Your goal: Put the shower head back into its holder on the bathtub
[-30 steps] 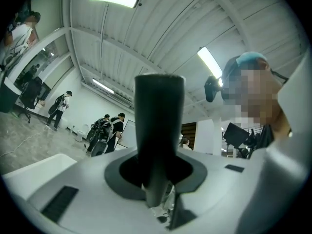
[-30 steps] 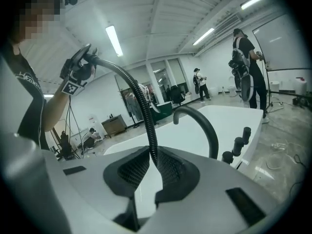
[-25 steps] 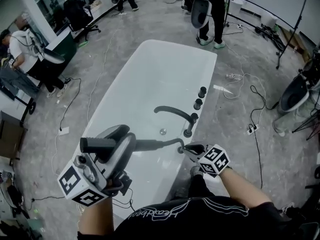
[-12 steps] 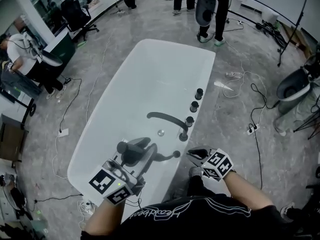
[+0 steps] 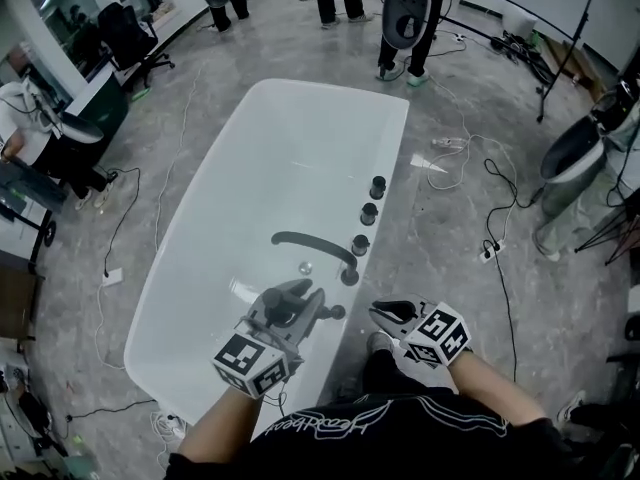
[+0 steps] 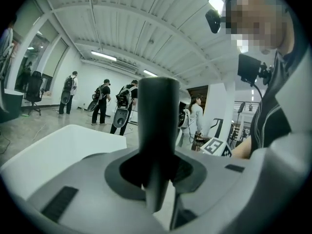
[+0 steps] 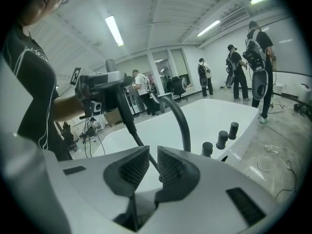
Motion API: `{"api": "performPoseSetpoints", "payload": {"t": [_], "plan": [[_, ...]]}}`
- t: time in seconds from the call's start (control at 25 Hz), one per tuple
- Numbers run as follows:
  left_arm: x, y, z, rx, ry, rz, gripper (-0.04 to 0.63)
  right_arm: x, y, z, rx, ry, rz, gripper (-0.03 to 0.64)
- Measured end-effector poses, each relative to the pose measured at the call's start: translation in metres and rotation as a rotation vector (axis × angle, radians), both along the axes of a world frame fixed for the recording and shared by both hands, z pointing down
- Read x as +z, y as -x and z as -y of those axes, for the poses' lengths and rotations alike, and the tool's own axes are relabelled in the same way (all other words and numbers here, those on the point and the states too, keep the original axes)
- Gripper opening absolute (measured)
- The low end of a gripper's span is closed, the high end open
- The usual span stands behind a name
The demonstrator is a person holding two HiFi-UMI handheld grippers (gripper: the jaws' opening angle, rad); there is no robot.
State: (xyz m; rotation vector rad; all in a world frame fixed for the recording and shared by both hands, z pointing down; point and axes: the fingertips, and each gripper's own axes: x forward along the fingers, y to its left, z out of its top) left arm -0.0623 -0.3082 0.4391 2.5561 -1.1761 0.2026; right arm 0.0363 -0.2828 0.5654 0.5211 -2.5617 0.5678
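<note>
Head view: shower head (image 5: 320, 314) was clamped in the left tool (image 5: 288, 308), low over the bathtub (image 5: 330, 86) at lower centre of frame. It sat just beside a small dark fitting (image 5: 338, 312) on the near rim, which I took to be the holder. Judged not yet seated. Left to do: line up, lower in, release. Right tool (image 5: 385, 313) lay just right of that fitting. White script on the person's black shirt (image 5: 330, 430), bottom edge, was upside down and not legible. The marker cubes carried patterns only, no words.

Left gripper view: jaws were closed on the dark handle, which stood upright at centre frame. No label showed on it.

Right gripper view: jaws stood narrow with a slim gap. The hose (image 7: 127, 118) showed through that gap, seemingly beyond the pads, so I judged nothing gripped. No brand was visible on the tub or the knobs (image 7: 222, 138).
</note>
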Motion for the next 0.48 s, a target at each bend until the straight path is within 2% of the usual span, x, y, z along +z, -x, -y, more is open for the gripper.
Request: {"api": "performPoseSetpoints", "payload": {"t": [0.24, 0.48], "plan": [[0.053, -0.021, 0.004, 0.045, 0.012, 0.078, 0.095, 0.01, -0.014, -0.003, 0.033, 0.039, -0.005, 0.054], [0.092, -0.027, 0.008, 0.05, 0.018, 0.138, 0.095, 0.014, -0.015, -0.002, 0.044, 0.056, -0.009, 0.054]]}}
